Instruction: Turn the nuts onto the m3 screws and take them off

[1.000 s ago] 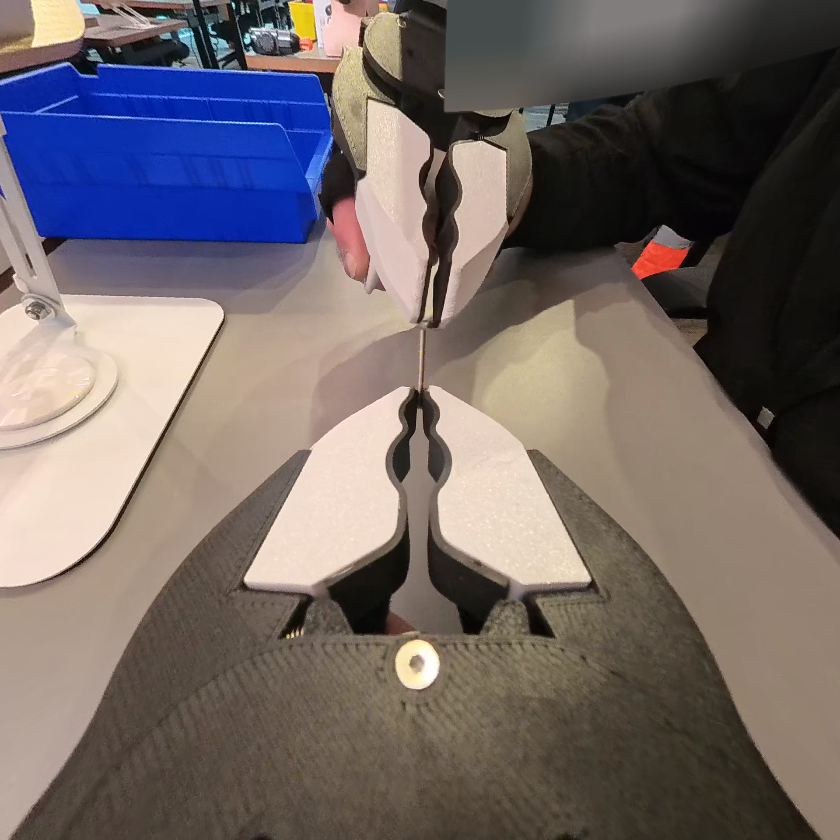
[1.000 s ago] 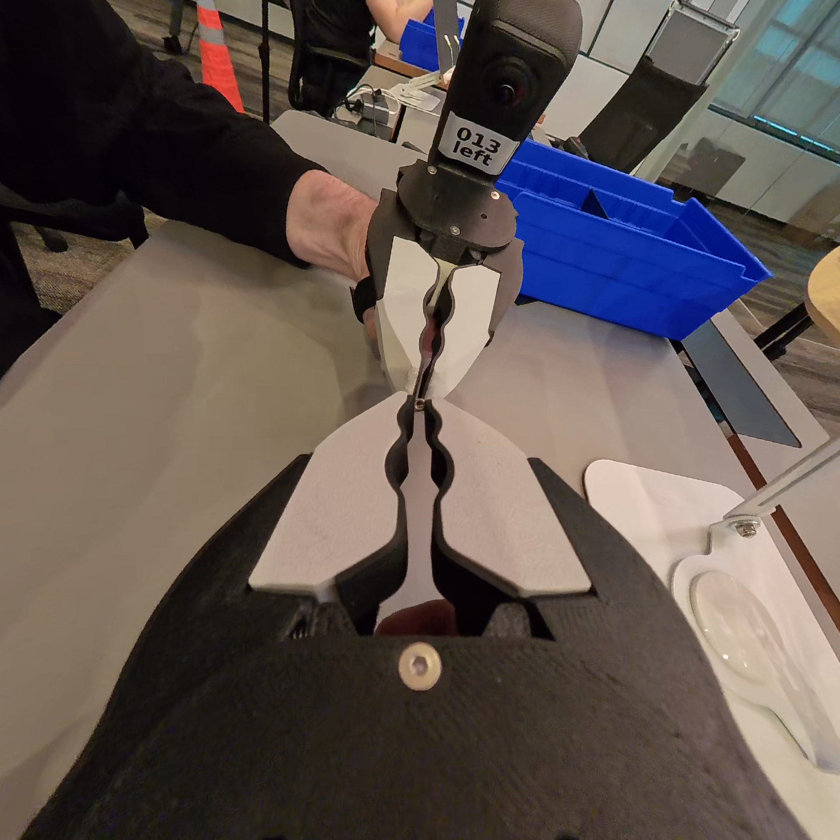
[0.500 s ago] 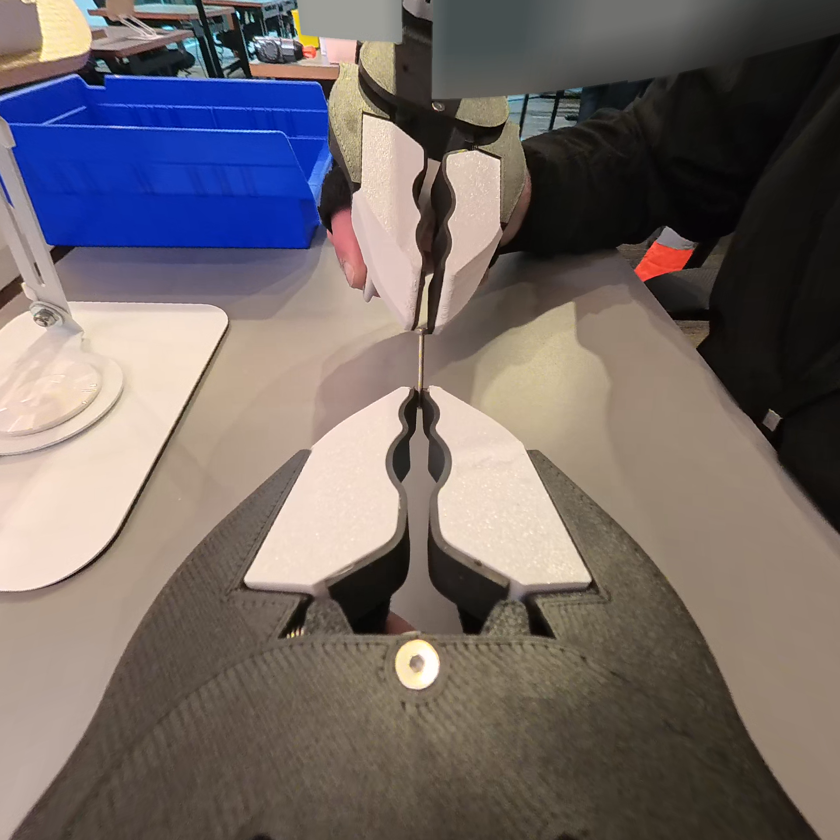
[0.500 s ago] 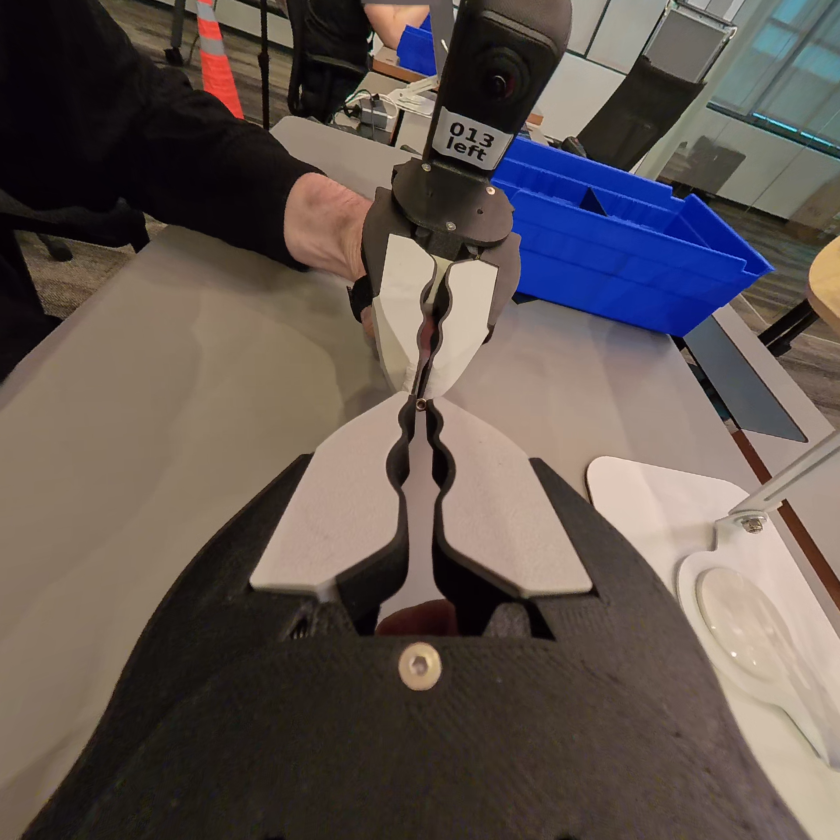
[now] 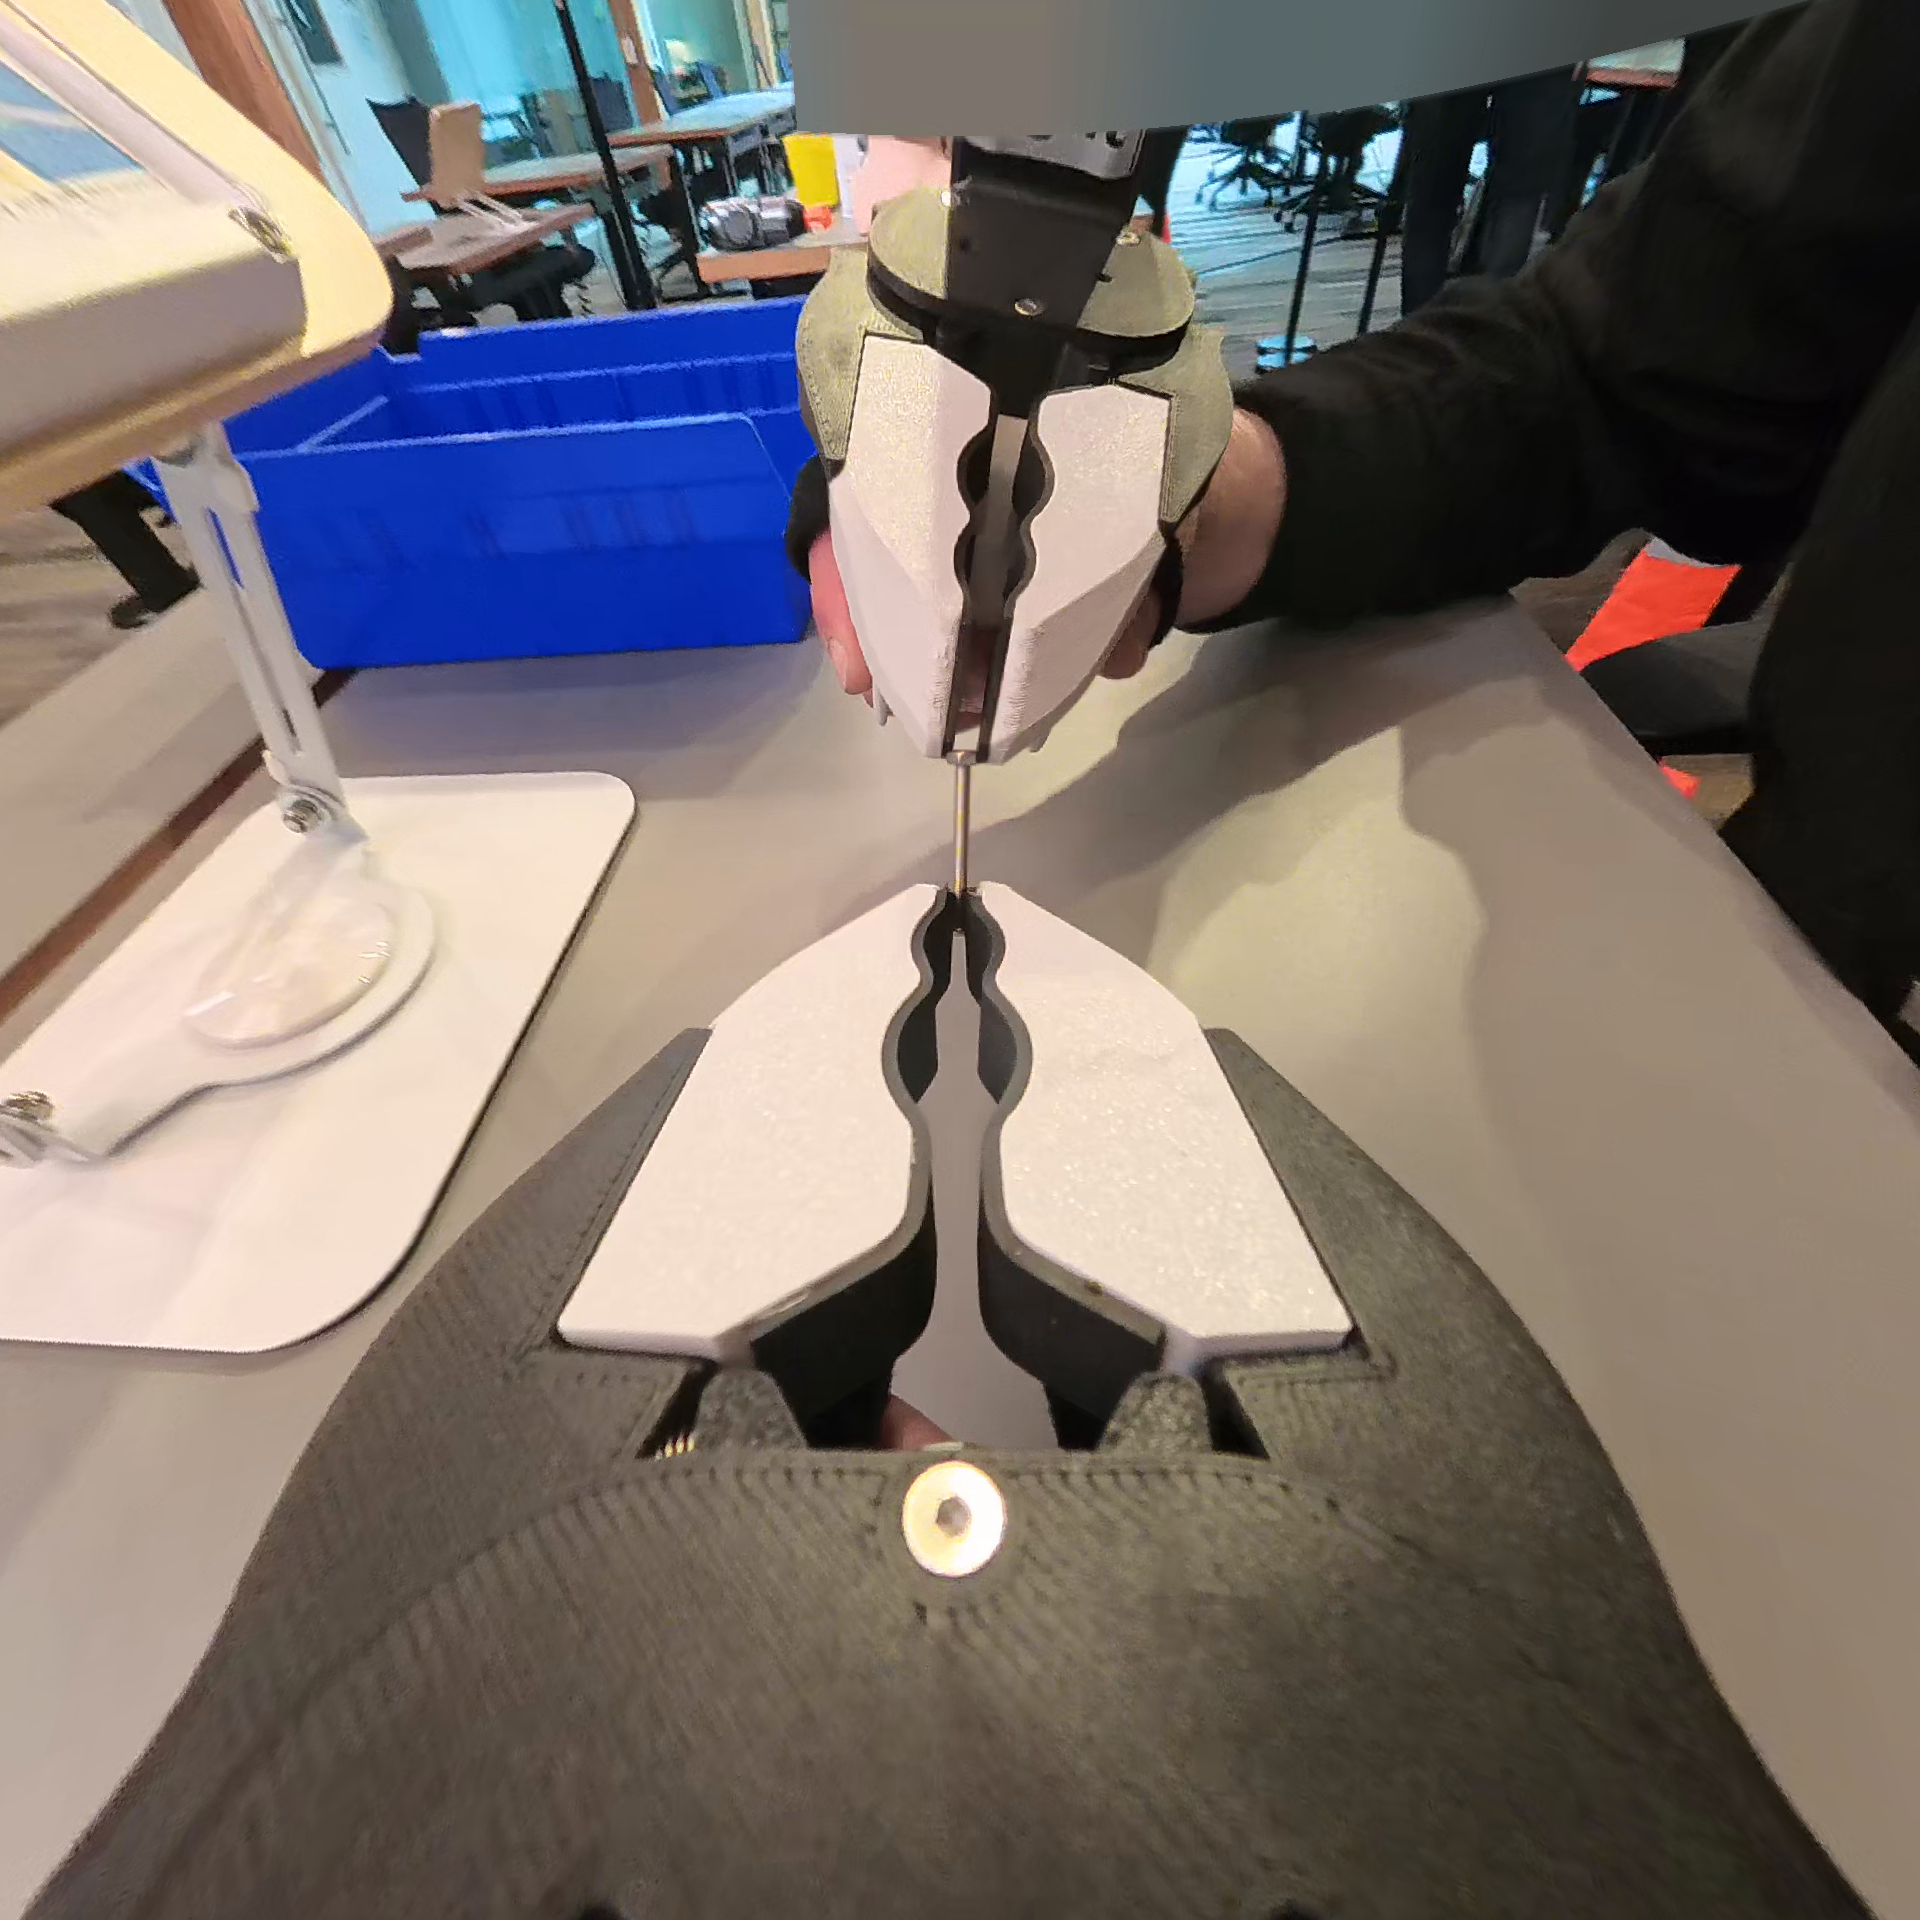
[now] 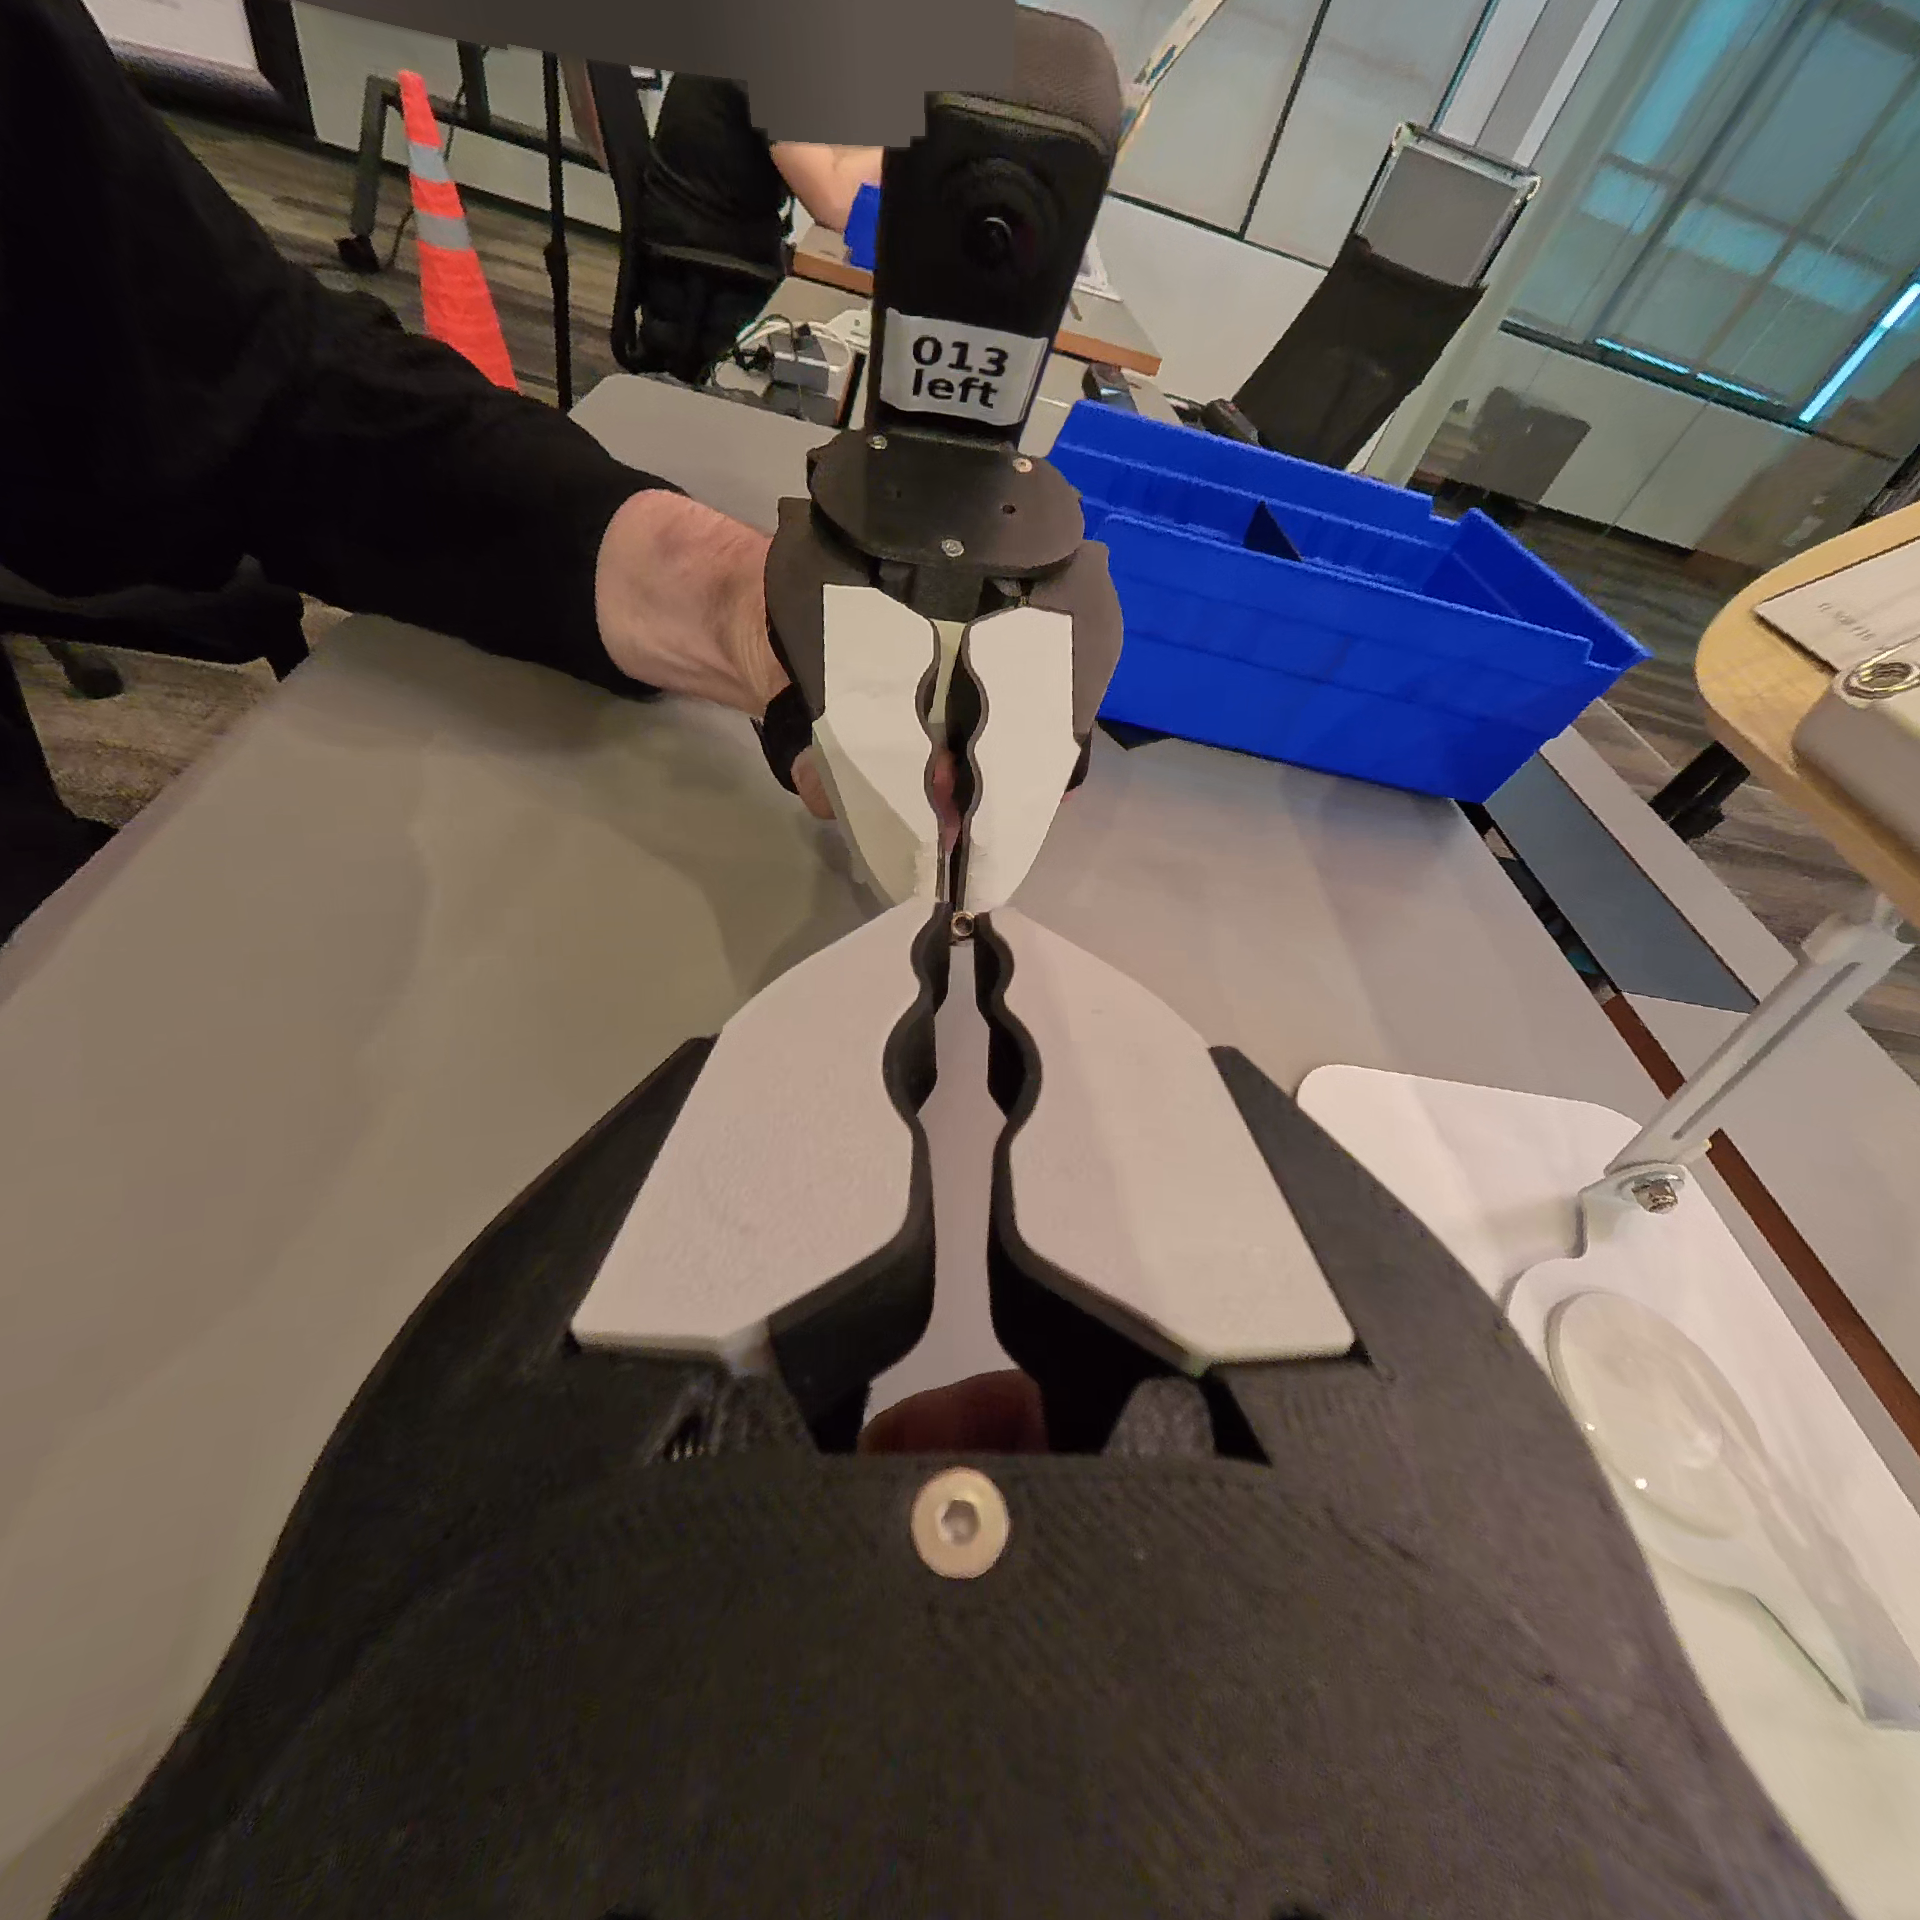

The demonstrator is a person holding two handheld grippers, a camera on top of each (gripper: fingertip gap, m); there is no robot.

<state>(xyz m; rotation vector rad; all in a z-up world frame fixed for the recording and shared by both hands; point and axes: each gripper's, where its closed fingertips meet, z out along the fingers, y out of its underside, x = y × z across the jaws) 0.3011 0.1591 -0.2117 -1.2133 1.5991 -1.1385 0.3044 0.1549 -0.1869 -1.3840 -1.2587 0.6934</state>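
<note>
Both tools met tip to tip above the grey tabletop [image 5: 1403,935]. My left gripper [image 5: 961,902] was closed on one end of a thin, silvery metal M3 screw [image 5: 962,831], and my right gripper [image 6: 961,920] was closed on the other end, where a small round metal piece [image 6: 963,923], which I judged to be the nut or the screw head, sat between the tips. The screw bridged the short gap between the two grippers, clear of the tabletop, presumably so that one tool could steady it while the other turned. With so small a part pinched only at the very tips, I judged slipping or cross-threading to be the main risk. Whether the nut was going on or coming off could not be told. A blue plastic bin [image 5: 520,520] stood at the tabletop's far edge, and a white flat-based stand [image 5: 312,1039] bearing a clear round lens [image 6: 1662,1423] stood beside the work, probably for inspecting small threads.
</note>
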